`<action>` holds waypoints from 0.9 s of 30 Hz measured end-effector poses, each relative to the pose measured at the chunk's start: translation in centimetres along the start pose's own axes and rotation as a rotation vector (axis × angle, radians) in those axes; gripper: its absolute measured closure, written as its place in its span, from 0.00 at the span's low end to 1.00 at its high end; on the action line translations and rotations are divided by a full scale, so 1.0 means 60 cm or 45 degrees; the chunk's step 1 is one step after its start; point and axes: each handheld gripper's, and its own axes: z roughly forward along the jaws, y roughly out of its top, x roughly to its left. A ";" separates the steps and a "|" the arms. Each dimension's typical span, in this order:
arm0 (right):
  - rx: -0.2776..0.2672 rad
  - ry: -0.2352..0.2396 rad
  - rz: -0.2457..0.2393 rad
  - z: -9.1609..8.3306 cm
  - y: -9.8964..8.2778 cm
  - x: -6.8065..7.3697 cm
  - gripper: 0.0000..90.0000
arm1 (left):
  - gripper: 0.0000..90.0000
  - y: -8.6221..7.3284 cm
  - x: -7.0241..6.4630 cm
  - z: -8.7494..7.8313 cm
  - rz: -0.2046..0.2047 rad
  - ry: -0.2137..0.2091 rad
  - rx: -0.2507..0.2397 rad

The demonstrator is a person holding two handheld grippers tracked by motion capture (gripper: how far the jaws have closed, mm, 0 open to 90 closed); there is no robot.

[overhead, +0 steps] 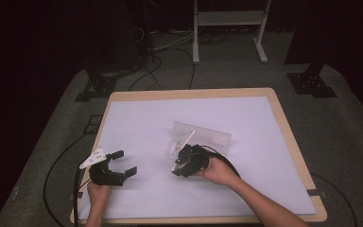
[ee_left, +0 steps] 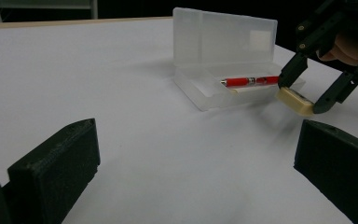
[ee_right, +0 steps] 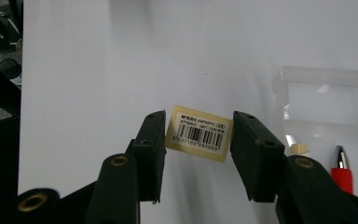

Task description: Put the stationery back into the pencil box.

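Right now the right gripper (ee_right: pixel 198 140) has its jaws clamped on a cream eraser (ee_left: pixel 296 101) — lifted just off the counter (overhead: pixel 146 118), beside the open clear case (ee_left: pixel 223 60) holding a red pen (ee_left: pixel 249 81). The left gripper (overhead: pixel 120 163) rests well apart, jaws wide and empty.

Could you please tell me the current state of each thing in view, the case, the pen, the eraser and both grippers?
Clear plastic case: open, lid standing upright, base flat on the table.
Red pen: lying inside the case base.
Eraser: held between the jaws, barcode label facing the camera, just off the table beside the case.
Right gripper: shut on the eraser.
Left gripper: open, nothing between its jaws, away from the case.
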 end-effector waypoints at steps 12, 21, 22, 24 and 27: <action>-0.009 -0.031 -0.007 -0.010 0.021 -0.019 0.62 | 0.00 0.000 0.000 -0.001 0.006 -0.002 0.003; -0.003 -0.041 0.000 -0.010 0.030 -0.030 0.62 | 0.00 0.000 0.001 0.000 0.002 -0.001 0.001; -0.001 -0.043 -0.002 -0.010 0.032 -0.031 0.62 | 0.00 0.000 0.000 0.000 0.002 -0.001 0.001; -0.004 -0.045 -0.002 -0.011 0.034 -0.034 0.62 | 0.00 0.000 0.000 0.000 0.004 -0.001 0.002; -0.007 -0.051 0.001 -0.013 0.037 -0.037 0.62 | 0.00 0.000 0.001 0.000 0.004 -0.001 0.002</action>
